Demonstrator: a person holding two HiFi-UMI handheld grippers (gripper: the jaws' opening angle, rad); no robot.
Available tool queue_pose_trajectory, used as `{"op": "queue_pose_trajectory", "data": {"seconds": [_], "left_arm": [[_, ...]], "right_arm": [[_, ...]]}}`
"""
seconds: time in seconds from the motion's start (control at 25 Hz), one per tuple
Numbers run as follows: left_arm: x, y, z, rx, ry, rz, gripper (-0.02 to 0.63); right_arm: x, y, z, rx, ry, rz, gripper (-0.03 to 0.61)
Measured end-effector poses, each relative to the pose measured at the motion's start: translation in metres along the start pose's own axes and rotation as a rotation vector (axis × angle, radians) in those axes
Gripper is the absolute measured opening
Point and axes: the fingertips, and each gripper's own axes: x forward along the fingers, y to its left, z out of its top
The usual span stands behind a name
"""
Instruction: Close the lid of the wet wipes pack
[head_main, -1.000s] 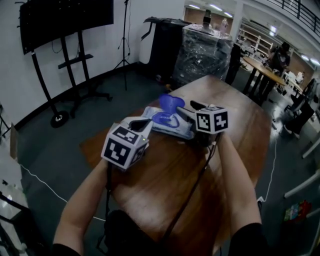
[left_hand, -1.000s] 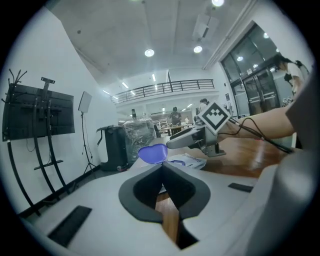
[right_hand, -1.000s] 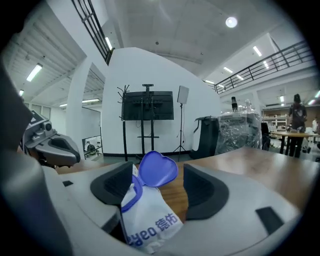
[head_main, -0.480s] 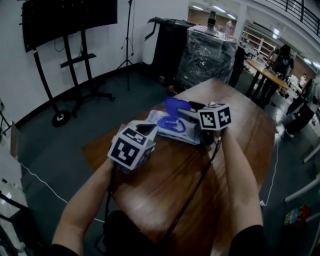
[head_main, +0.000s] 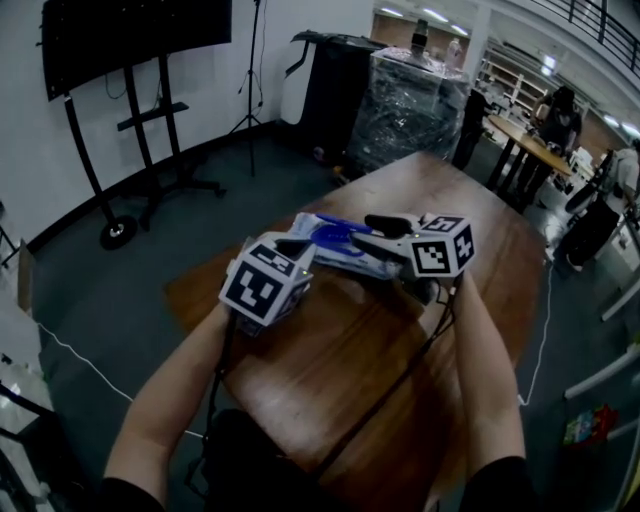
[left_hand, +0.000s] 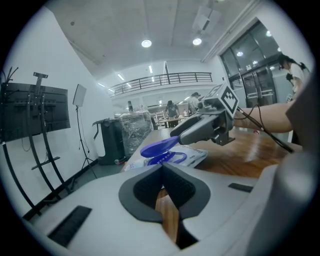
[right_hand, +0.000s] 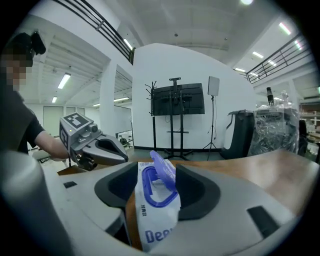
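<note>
The white wet wipes pack (head_main: 345, 255) lies on the round wooden table (head_main: 340, 350). Its blue lid (head_main: 332, 235) is tilted low over the opening. In the right gripper view the pack (right_hand: 152, 220) runs between the jaws, and the half-raised lid (right_hand: 164, 170) leans toward the right-hand jaw. My right gripper (head_main: 376, 230) is open around the pack, and its jaws have just been closing. From the left gripper view, one right fingertip (left_hand: 176, 137) rests on the lid (left_hand: 157, 146). My left gripper (left_hand: 162, 167) is shut on nothing, just short of the pack's near-left end.
The table edge falls to a dark floor on the left. A TV on a stand (head_main: 130, 40), a black bin (head_main: 330, 85) and a wrapped pallet (head_main: 415, 100) stand beyond the table. People work at desks (head_main: 560, 110) at the back right. Cables trail from both grippers.
The right gripper has swung left over the pack, and the blue lid, earlier standing upright, now lies low under its jaws. The left gripper has barely moved.
</note>
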Motion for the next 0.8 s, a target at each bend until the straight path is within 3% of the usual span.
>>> {"op": "queue_pose_trajectory", "data": {"seconds": [0.08, 0.36, 0.52, 0.8], "left_arm": [[0.001, 0.000, -0.001, 0.002, 0.004, 0.001, 0.008], [0.015, 0.011, 0.007, 0.045, 0.035, 0.024, 0.008], [0.029, 0.010, 0.015, 0.079, 0.049, -0.016, 0.008], [0.052, 0.006, -0.004, 0.121, 0.128, -0.063, 0.008]], "right_arm": [[0.001, 0.006, -0.005, 0.022, 0.022, 0.022, 0.244], [0.017, 0.015, -0.024, -0.003, 0.130, -0.008, 0.102], [0.025, 0.013, -0.030, -0.022, 0.197, -0.029, 0.030], [0.033, 0.013, -0.041, -0.066, 0.287, -0.074, 0.012]]}}
